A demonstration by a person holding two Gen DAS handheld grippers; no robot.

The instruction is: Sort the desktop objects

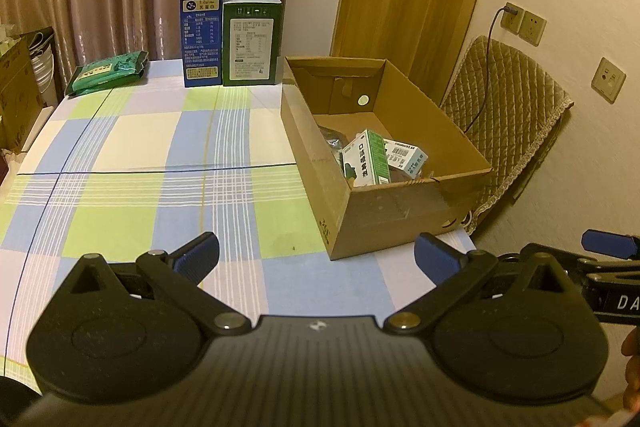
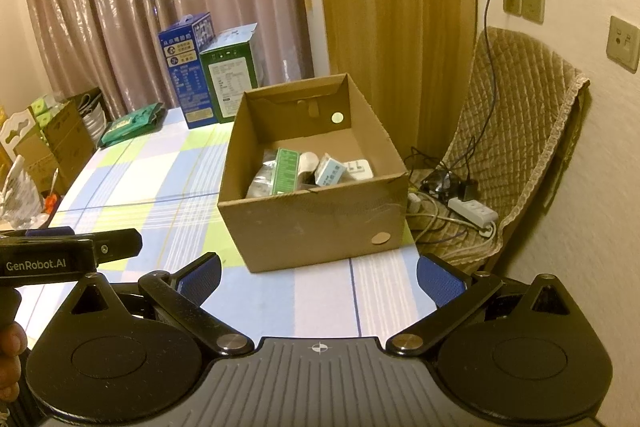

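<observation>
**Both grippers empty, the box already loaded**

Your left gripper (image 1: 316, 259) hangs over the near part of the checked tablecloth (image 1: 160, 147) with its jaws wide apart and nothing between them. Your right gripper (image 2: 319, 277) is the same: jaws spread, empty, aimed at the cardboard box (image 2: 316, 223).

From the left wrist view the box sits at about 1 o'clock. It holds the small sorted things, among them a green-and-white carton (image 1: 366, 159) leaning on a pale blue one (image 1: 406, 155), probably dropped in rather than stacked.

At 11 o'clock, against the curtain, a tall blue carton (image 1: 201, 27) and a green carton (image 1: 251, 39) stand upright, touching. Green packets (image 1: 108, 71) lie flat at 10 o'clock, well apart from the box. Those look like what remains for you, if they belong to the sort.
</observation>
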